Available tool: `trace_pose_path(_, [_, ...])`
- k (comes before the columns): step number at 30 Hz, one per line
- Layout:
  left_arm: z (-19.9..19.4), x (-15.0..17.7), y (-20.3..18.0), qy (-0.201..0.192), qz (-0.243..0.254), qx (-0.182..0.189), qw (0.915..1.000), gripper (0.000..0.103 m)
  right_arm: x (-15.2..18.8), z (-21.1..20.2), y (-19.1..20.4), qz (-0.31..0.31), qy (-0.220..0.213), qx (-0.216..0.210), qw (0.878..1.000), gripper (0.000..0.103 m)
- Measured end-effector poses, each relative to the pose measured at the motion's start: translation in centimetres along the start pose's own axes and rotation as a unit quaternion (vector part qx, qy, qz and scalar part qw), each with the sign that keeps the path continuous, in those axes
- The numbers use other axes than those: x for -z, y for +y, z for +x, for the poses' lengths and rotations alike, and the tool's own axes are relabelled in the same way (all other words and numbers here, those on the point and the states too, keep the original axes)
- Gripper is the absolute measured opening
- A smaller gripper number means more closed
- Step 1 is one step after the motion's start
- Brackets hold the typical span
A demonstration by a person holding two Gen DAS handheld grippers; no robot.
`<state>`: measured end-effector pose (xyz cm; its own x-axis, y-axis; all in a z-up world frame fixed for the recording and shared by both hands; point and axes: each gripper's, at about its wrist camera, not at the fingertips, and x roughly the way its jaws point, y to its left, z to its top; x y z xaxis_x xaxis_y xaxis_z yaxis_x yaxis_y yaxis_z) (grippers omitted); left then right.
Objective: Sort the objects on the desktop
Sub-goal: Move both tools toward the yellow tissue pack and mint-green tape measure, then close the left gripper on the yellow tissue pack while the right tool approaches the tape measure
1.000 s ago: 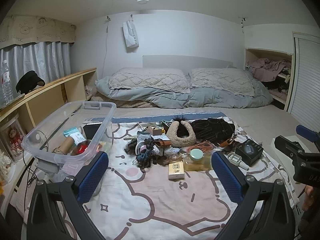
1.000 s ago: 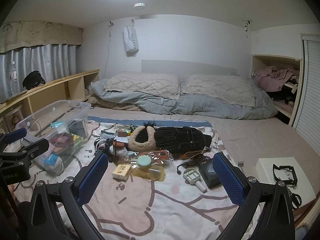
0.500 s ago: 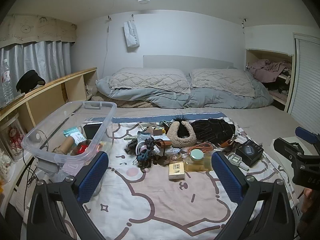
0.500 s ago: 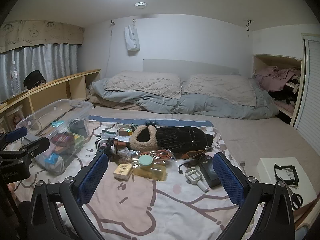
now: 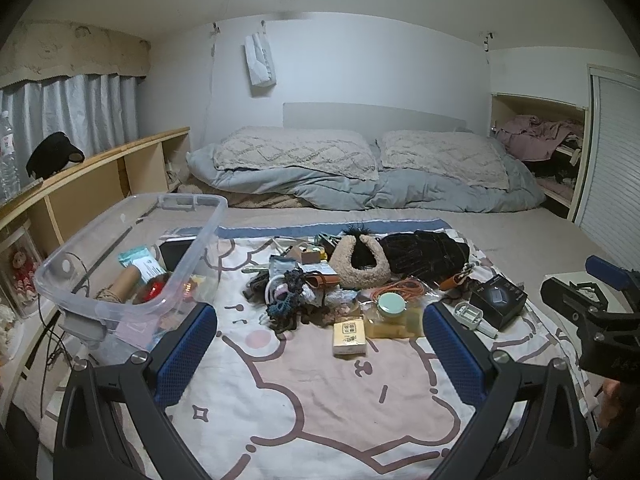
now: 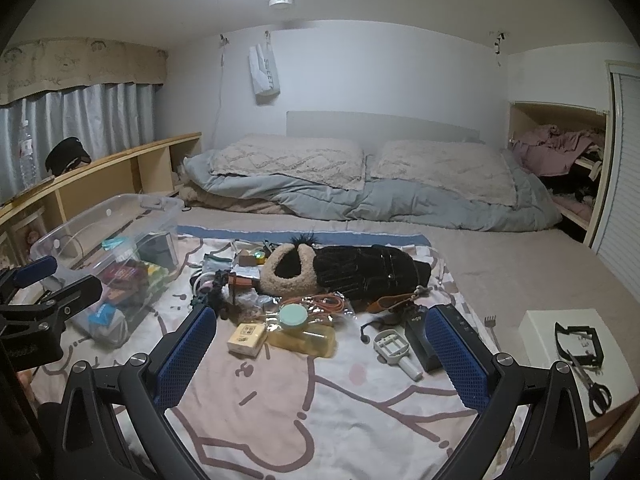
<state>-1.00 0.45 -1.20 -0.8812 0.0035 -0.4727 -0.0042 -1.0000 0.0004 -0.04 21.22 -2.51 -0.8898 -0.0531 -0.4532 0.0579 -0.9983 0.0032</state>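
Note:
A heap of small objects lies mid-blanket: a small yellow box (image 5: 349,335) (image 6: 247,337), a yellowish bottle with a mint cap (image 5: 391,304) (image 6: 293,314), a fuzzy beige pouch (image 5: 362,266) (image 6: 286,270), a black glove (image 5: 424,254) (image 6: 360,266), an orange cable (image 5: 402,287) and a black box (image 5: 497,300). A clear plastic bin (image 5: 132,248) (image 6: 104,232) with several items inside stands at the left. My left gripper (image 5: 320,344) hangs open, short of the yellow box. My right gripper (image 6: 320,344) is open too, nothing between its fingers, near the bottle.
A white box (image 6: 560,344) with scissors (image 6: 592,380) and a black frame on it sits at the bed's right edge. Pillows (image 5: 296,152) and a grey duvet fill the far end. A wooden shelf (image 5: 92,176) runs along the left wall.
Both views have shifted very slightly; the heap sits a touch higher in the right wrist view. Both grippers stay open and nothing on the blanket has moved.

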Motion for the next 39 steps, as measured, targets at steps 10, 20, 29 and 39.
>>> trace_pose_path(10, [2.3, 0.8, 0.0, 0.021, -0.010, 0.010, 0.9997, 0.103, 0.6, 2.3, -0.1, 0.008, 0.023, -0.001, 1.000, 0.103])
trace_pose_path(20, [6.1, 2.7, 0.5, 0.065, -0.018, 0.017, 0.9976, 0.103, 2.4, 6.1, -0.3, 0.013, 0.068, 0.005, 0.998, 0.103])
trace_pose_path(29, [9.8, 3.8, 0.4, 0.096, -0.018, 0.025, 0.9949, 0.103, 4.2, 9.8, -0.5, 0.021, 0.107, 0.007, 0.994, 0.103])
trace_pose_path(39, [14.8, 4.2, -1.1, 0.120, 0.002, 0.054, 0.9913, 0.103, 5.1, 15.3, -1.0, 0.029, 0.130, -0.001, 0.991, 0.103])
